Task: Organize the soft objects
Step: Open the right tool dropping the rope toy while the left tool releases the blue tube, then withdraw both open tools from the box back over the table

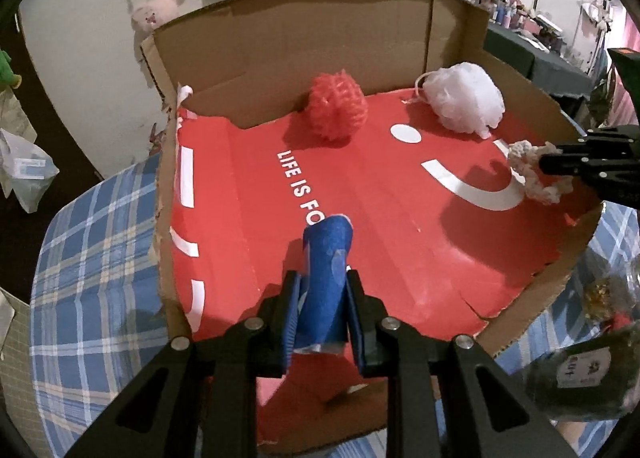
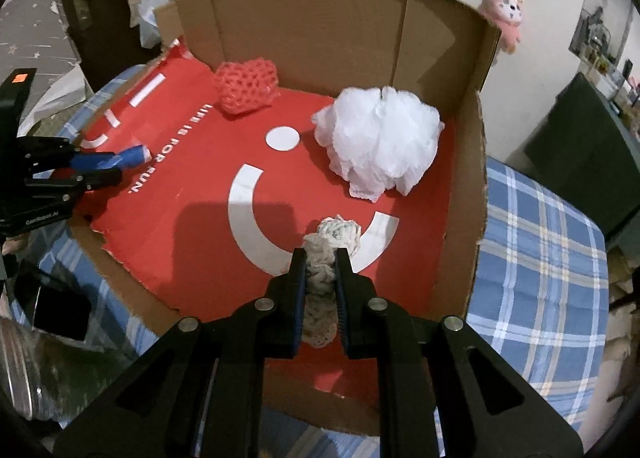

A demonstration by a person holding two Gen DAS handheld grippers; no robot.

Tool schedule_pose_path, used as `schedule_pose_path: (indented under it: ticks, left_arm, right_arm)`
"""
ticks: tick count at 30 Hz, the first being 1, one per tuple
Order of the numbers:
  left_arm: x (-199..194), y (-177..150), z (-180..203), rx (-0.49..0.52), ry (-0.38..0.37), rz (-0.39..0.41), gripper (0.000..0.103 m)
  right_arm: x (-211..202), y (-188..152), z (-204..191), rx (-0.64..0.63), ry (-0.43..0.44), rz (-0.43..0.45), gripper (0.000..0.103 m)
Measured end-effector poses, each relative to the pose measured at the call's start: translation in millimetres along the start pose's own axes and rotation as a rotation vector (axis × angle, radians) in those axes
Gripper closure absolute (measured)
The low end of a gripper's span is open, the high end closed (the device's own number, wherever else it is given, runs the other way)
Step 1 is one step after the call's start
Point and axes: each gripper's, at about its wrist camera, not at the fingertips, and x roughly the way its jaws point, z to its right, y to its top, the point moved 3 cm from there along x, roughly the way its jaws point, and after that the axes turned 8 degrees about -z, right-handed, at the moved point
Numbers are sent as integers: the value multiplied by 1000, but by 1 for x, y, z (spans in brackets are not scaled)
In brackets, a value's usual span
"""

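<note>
Now the left gripper pinches a blue roll and the right gripper clamps a cream knitted piece, both over the red floor of the cardboard box on the checked desk, where a red mesh ball and a white puff lie by the back wall.

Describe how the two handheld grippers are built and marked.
Both are matte black plastic. The left gripper and right gripper each have two angular fingers with slotted arms, round silver pivot pins and blue ribbed pads. The left's body shows small white lettering and an orange sticker in the right wrist view. No cables or sleeves show.
</note>
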Motion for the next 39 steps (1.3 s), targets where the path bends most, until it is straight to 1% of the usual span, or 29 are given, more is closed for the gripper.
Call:
schedule_pose_path:
  ticks: [3,7,9,11,12,13,14,15,16,18,19,20,21,24,29,33,35,39]
  left_arm:
    - [3,1,2,14,26,-8,77]
    - [6,2,3,19,32,-13,77]
    - [6,2,4,25,29,-12,72]
    - [5,2,7,31,10,-5,59]
    - [3,3,9,35,5,-1,56]
    - [2,3,11,40,6,6,49]
    - [0,3,13,47,13,13,38]
    - [-3,3,15,51,27,24,32]
    - [-7,3,16,53,35,41,27]
    - [-12,3,17,56,20,56,27]
    - [-16,4,17,49,18,63,27]
    - [-20,4,17,43,19,70,27]
    - [-25,5,17,38,17,80,27]
    - [-40,4,16,23,8,110,25]
    - [-78,-7,23,-20,-16,200,10]
    - [-113,-24,35,-47,-41,277,5]
    - [-132,-34,42,-60,-47,326,0]
    - [-167,-54,53,-82,-51,405,0]
  right_arm:
    - [8,2,1,10,-12,-29,90]
    - [12,2,0,1,-42,-48,90]
    - [14,3,-1,-9,-48,-59,89]
    - [15,2,-3,-14,-60,-67,89]
    - [15,2,-3,-15,-63,-72,89]
    - [16,1,-3,-16,-72,-80,88]
    - [16,2,-4,-21,-80,-83,86]
    - [16,1,-4,-22,-90,-82,85]
    - [16,2,-5,-21,-94,-84,80]
    - [14,2,-6,-17,-89,-77,74]
    - [12,2,-6,-14,-90,-70,52]
    - [10,2,-6,-12,-97,-62,25]
    - [8,2,-7,-12,-99,-56,23]
    - [-7,1,-9,-12,-103,-2,24]
    - [-41,-5,-17,6,-113,63,24]
    - [-77,-19,-26,25,-111,130,23]
    - [-94,-28,-31,35,-106,167,20]
    - [-127,-45,-47,39,-114,250,19]
